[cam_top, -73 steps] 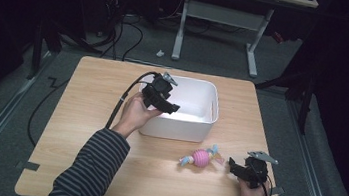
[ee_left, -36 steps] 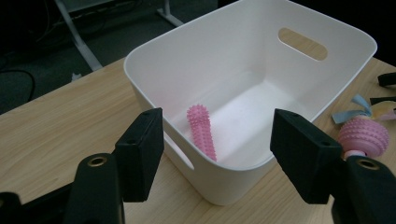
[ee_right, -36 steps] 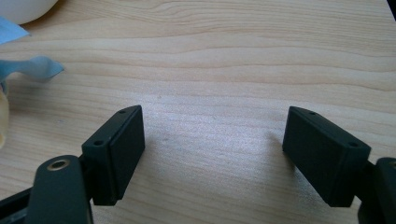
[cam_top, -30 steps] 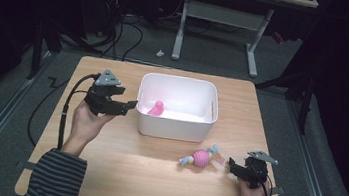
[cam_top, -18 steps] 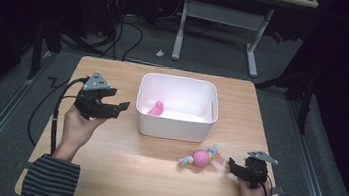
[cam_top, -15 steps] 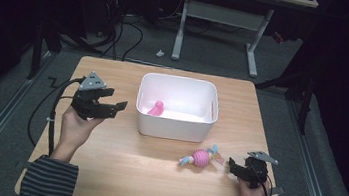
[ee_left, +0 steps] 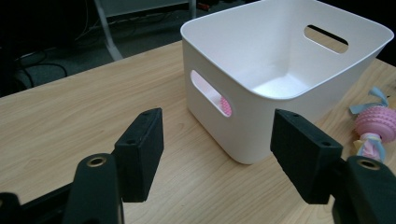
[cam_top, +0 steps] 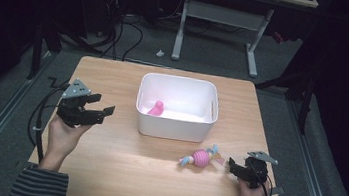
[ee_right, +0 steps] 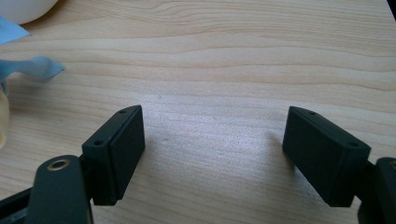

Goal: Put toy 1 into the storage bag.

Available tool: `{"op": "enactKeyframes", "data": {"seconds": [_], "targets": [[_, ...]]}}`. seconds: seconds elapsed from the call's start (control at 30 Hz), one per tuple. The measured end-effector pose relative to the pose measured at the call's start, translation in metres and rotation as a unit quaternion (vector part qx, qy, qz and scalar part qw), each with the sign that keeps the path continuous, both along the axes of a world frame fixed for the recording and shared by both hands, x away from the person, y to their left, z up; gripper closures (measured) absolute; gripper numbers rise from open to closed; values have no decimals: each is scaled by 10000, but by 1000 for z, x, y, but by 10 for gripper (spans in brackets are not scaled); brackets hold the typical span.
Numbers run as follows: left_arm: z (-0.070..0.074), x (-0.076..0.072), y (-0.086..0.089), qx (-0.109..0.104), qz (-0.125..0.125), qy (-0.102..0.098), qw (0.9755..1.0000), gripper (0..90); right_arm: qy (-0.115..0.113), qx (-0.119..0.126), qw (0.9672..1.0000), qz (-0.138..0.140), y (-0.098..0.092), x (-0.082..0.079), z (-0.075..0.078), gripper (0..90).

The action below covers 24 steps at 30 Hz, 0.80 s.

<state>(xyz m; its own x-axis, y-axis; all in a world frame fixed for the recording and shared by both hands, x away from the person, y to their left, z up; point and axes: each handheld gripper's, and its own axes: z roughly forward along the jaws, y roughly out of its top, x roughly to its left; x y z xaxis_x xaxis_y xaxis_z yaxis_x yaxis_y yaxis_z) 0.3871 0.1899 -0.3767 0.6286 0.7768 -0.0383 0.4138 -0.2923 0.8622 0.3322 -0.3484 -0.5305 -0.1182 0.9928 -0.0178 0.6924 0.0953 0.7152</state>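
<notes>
Pink toy half-hidden inside white bin; left gripper, right gripper jaws spread, empty.

Small pink toy lies inside white bin; pink ball toy beside it.

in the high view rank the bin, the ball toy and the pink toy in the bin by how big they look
1. White bin, by far the largest.
2. Ball toy on the table, counting its ribbon ends.
3. Pink toy in the bin, smallest, though the bin wall may hide part of it.
</notes>
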Motion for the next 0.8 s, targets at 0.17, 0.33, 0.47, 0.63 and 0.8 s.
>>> {"op": "enactKeyframes", "data": {"seconds": [0.17,0.33,0.47,0.63,0.8], "targets": [[-5,-5,6,-5,72,12,10000,352,0,0,10000,-1,0,0,0,211],[-12,-8,11,-23,135,63,9999,351,0,0,10000,-1,0,0,0,211],[-18,-10,16,-58,187,129,9997,351,0,1,10000,-2,0,0,0,211],[-27,-13,20,-111,240,203,9994,351,-1,0,10000,-1,0,0,0,211],[-37,-17,23,-148,283,268,9991,350,1,2,10000,-5,0,0,0,211]]}}
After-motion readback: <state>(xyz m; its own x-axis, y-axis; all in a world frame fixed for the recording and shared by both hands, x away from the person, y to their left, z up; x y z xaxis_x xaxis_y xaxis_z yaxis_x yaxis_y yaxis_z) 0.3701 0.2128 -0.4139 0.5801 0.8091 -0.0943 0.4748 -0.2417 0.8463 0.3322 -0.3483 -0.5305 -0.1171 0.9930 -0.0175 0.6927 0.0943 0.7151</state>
